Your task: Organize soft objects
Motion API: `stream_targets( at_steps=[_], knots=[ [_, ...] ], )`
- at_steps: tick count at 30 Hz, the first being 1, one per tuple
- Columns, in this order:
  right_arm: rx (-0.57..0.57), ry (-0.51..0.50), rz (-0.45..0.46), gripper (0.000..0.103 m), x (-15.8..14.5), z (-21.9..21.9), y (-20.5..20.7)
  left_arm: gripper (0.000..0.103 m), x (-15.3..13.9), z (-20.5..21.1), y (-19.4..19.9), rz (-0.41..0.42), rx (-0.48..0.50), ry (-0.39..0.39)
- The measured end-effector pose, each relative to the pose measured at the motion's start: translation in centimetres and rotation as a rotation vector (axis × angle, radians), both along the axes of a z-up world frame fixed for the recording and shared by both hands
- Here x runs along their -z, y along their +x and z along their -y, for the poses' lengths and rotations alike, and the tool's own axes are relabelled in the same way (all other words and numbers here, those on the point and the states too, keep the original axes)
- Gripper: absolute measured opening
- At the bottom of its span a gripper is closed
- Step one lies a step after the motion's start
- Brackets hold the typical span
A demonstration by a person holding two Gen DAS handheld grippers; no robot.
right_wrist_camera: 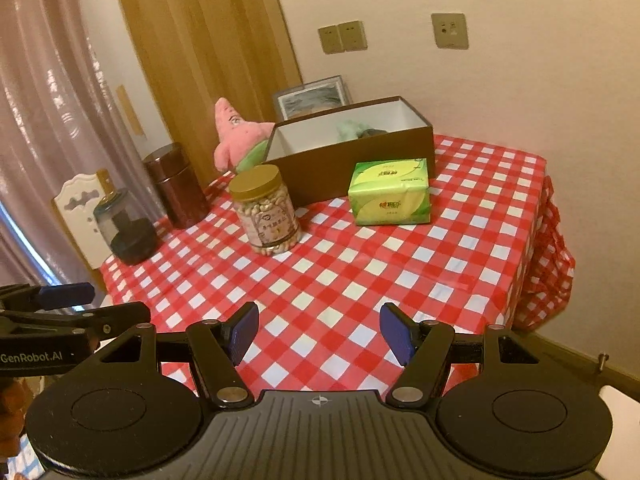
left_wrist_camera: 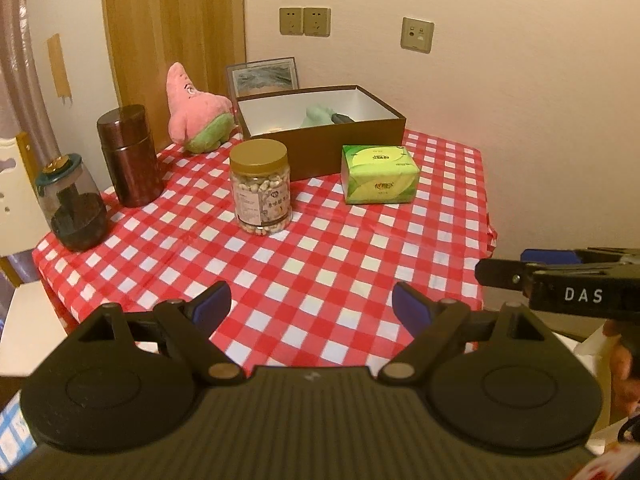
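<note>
Left tongs (left_wrist_camera: pixel 311 309) and right tongs (right_wrist_camera: pixel 319 332) both gape wide, side by side, gripping nothing.

The near half of the checkered table (left_wrist_camera: pixel 320 264) lies bare — open passage toward the middle. Further in, the nut jar (left_wrist_camera: pixel 261 187) and green tissue pack (left_wrist_camera: pixel 378 174) stand apart, with a gap between them; the brown box (left_wrist_camera: pixel 320 128) closes it behind. Two dark canisters (left_wrist_camera: pixel 130 156) crowd the left edge — the right side stays free
</note>
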State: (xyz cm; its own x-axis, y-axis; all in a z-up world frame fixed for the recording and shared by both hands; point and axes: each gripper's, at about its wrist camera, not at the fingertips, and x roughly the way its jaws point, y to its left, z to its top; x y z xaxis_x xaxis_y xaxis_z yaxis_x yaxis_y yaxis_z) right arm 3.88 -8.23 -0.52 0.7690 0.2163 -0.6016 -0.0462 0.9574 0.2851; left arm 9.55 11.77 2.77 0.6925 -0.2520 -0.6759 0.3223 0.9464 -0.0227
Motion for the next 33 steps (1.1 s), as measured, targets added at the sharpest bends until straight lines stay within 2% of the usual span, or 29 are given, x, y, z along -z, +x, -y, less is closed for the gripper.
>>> stream_targets(
  at_steps=[9,24,33],
  knots=[
    [-0.113,-0.013,-0.02,0.067,-0.1,2.0,-1.7,0.086,-0.3,2.6,-3.1,-0.012,-0.095,-0.005],
    [-0.216,-0.011,-0.047,0.067,0.8,5.5,-5.4,0.087,0.1,6.1,-9.1,-0.038,-0.22,-0.003],
    [-0.231,0.01,-0.051,0.067,0.9,6.4,-7.1,0.087,0.5,7.5,-11.4,-0.058,-0.237,0.007]
  ],
)
